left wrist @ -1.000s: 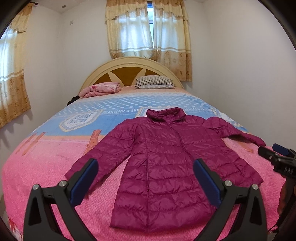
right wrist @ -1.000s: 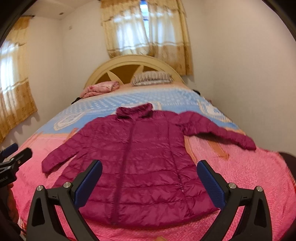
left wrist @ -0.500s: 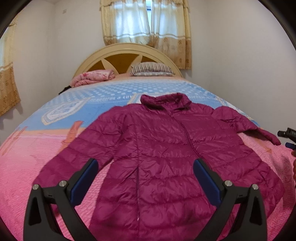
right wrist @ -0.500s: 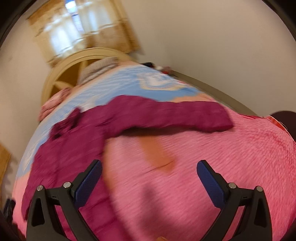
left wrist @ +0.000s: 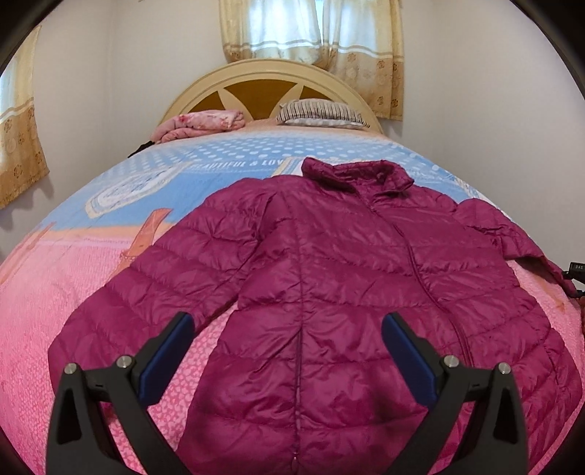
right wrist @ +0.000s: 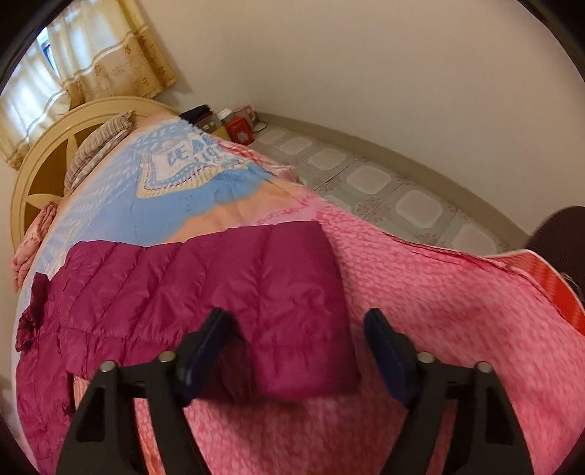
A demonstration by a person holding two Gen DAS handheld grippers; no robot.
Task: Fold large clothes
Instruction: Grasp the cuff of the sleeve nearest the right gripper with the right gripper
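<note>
pale walls and yellow curtains [left wrist: 310, 33] close in a small bedroom, with a bed [left wrist: 55, 285] under a pink and blue cover filling most of what i see. a cream headboard [left wrist: 270, 76] stands at the far end, a striped pillow [left wrist: 318, 111] and a folded pink blanket [left wrist: 204, 122] lying against it. the magenta puffer jacket [left wrist: 329, 277] lies flat on the pink part of the cover, front up and zipped, collar toward the headboard, both sleeves spread out to the sides.

my left gripper [left wrist: 289, 350] hovers above the lower body of the jacket, its fingers [left wrist: 164, 354] wide apart with nothing pinched between them.

from the right wrist view i look down on the cuff end of the jacket's sleeve [right wrist: 285, 310], which lies on the cover near the bed's edge, tiled floor [right wrist: 384, 182] beyond it. my right gripper [right wrist: 296, 350] straddles that cuff: its jaws have just been closing and now stand at a middling gap, the cuff between them. the left finger sits at the fabric's edge, but the right one is apart from it, so the sleeve is not gripped. a few small items [right wrist: 234, 124] sit on the floor by the headboard, too blurred to name.
</note>
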